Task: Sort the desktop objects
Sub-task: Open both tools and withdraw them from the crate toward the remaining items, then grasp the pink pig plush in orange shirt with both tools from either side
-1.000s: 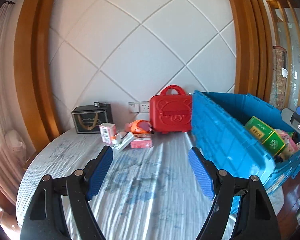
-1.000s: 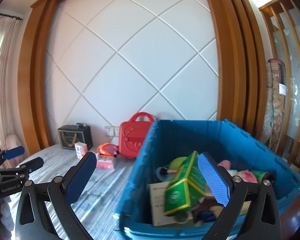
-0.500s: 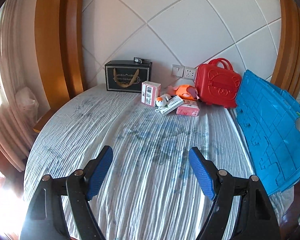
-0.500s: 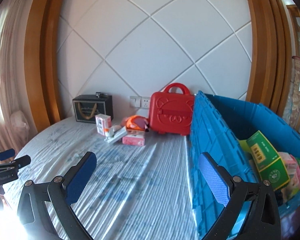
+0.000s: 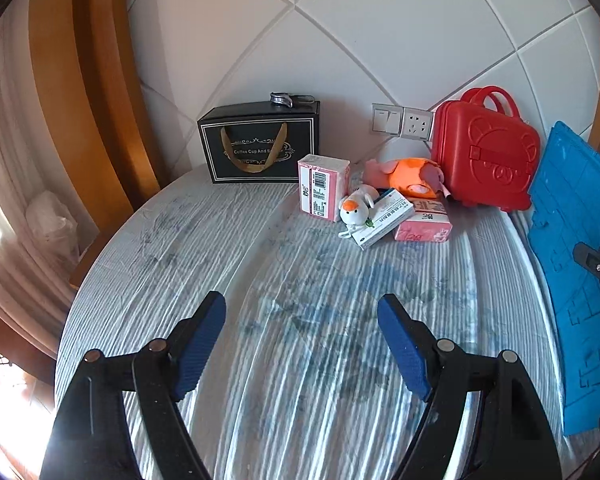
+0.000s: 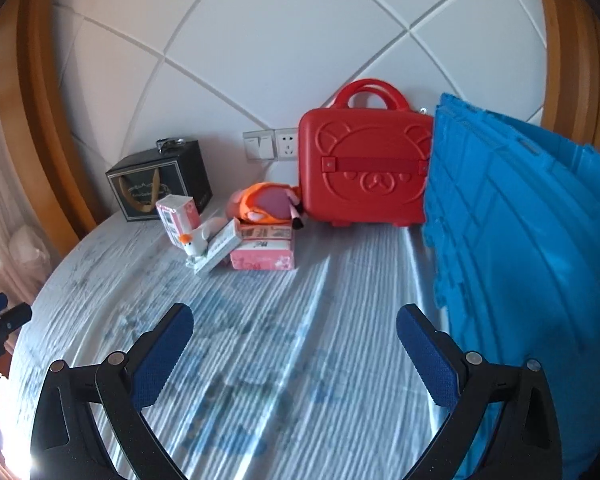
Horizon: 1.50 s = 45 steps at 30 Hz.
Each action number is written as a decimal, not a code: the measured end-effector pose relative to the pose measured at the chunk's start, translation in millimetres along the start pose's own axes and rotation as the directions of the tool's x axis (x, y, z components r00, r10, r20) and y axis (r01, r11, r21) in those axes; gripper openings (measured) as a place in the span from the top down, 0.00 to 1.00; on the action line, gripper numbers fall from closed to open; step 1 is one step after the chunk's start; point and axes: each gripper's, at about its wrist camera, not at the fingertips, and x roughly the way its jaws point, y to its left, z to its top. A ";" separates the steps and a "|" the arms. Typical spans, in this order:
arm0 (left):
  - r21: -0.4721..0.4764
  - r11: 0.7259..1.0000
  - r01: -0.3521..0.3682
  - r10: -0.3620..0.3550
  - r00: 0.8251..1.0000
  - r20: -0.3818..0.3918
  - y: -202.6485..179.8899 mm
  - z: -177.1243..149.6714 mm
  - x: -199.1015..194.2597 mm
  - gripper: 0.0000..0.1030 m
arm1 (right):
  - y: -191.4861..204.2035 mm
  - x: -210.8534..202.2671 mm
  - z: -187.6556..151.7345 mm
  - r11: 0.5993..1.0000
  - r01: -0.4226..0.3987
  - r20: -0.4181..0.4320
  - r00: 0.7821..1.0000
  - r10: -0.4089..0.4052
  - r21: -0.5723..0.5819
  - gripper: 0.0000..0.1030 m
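Bright daylight, lower-left glare, fisheye-warped edges, slight blur.

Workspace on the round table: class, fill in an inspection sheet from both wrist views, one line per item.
Surface: round table under a wrinkled blue-grey striped cloth.
Job's things: upright pink box, white duck toy, flat white carton, flat pink box, orange plush, clustered near the wall; blue crate at the table's right.
Clutter: black gift box with a metal item on top; red bear case against the wall.
Grippers: left tongs and right tongs open, empty, above bare cloth.
Cables: nothing seen.
Surroundings: white panelled wall, wall switch and socket, wooden frame, curtain at left.
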 end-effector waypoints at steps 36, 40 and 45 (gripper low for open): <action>0.088 0.994 0.059 -0.025 0.937 -0.349 26.4 85.3 317.2 0.24 | 78.5 378.6 87.8 0.987 0.025 -0.497 0.862 -0.100 -0.156 0.18; 0.118 0.993 0.019 0.021 0.943 -0.332 48.9 37.2 266.8 0.24 | 89.0 309.9 27.5 0.988 -0.064 -0.499 0.866 -0.015 -0.141 0.18; 0.099 0.990 0.098 -0.070 0.964 -0.256 51.0 0.0 186.8 0.24 | 111.6 228.6 -32.9 0.965 -0.199 -0.493 0.865 0.090 -0.171 0.17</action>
